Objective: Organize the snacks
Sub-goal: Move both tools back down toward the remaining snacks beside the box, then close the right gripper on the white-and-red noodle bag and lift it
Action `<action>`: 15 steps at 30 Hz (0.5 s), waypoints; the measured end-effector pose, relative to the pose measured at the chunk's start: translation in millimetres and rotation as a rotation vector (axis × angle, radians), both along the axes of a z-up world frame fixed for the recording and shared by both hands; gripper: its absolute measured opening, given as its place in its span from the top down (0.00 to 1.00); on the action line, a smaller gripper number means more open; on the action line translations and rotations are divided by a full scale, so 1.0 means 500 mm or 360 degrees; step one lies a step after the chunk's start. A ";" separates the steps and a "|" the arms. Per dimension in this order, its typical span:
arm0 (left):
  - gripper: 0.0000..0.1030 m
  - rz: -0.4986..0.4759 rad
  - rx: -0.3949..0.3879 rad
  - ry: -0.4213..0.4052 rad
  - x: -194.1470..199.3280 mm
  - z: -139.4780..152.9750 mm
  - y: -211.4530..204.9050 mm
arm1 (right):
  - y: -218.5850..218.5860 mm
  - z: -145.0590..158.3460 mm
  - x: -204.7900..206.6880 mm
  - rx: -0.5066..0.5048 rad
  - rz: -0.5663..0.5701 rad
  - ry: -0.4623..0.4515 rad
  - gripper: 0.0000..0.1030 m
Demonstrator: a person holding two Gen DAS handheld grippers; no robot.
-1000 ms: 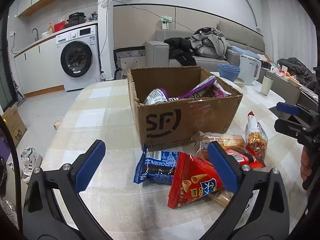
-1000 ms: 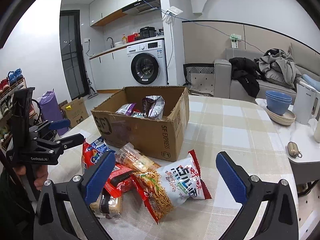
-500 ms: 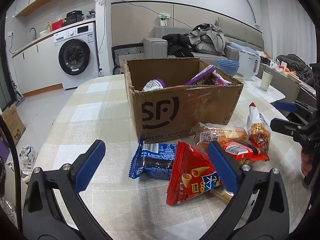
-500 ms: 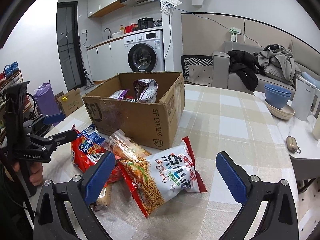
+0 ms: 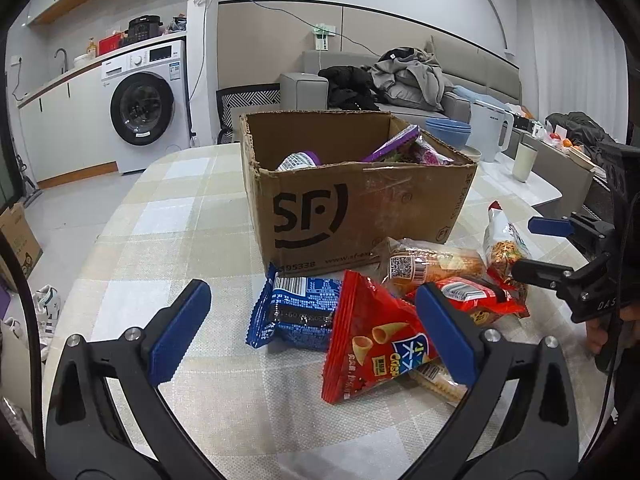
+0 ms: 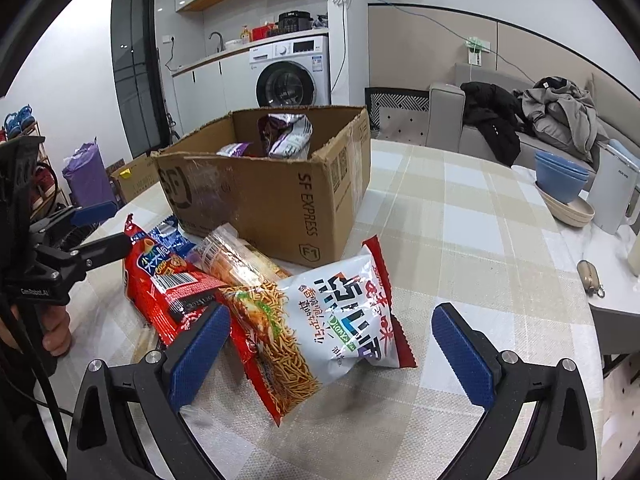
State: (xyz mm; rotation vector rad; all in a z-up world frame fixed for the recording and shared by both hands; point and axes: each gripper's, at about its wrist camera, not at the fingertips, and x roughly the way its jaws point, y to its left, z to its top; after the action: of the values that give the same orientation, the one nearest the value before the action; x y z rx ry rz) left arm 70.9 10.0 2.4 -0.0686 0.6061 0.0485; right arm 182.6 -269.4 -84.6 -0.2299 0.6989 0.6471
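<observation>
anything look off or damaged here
Nothing is spilled. The cardboard box has a ragged, torn top rim and crinkled tape on its front. Several snack packets, such as the red cone-snack bag and noodle bag, lie overlapping in a loose heap on the table.

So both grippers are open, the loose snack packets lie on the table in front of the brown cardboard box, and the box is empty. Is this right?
Not quite: the brown cardboard box is not empty. The right wrist view shows a silver-and-purple packet standing inside it. The rest holds: the left gripper and right gripper are open, and the loose snack packets lie on the table in front of the box.
</observation>
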 end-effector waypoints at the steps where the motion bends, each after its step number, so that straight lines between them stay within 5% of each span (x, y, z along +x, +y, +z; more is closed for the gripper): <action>1: 0.01 0.0001 0.0001 0.0001 -0.001 0.000 0.001 | 0.004 -0.003 0.003 -0.0009 0.0003 0.0012 0.01; 15: 0.01 -0.0040 0.0033 -0.0003 0.001 -0.004 -0.010 | 0.037 -0.033 -0.003 -0.0155 0.0115 0.0078 0.01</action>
State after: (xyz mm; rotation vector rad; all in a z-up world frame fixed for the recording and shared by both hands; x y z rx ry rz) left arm 71.3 5.3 0.2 -0.0407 0.6041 0.0304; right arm 181.2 -251.1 -100.9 -0.3315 0.7729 0.6902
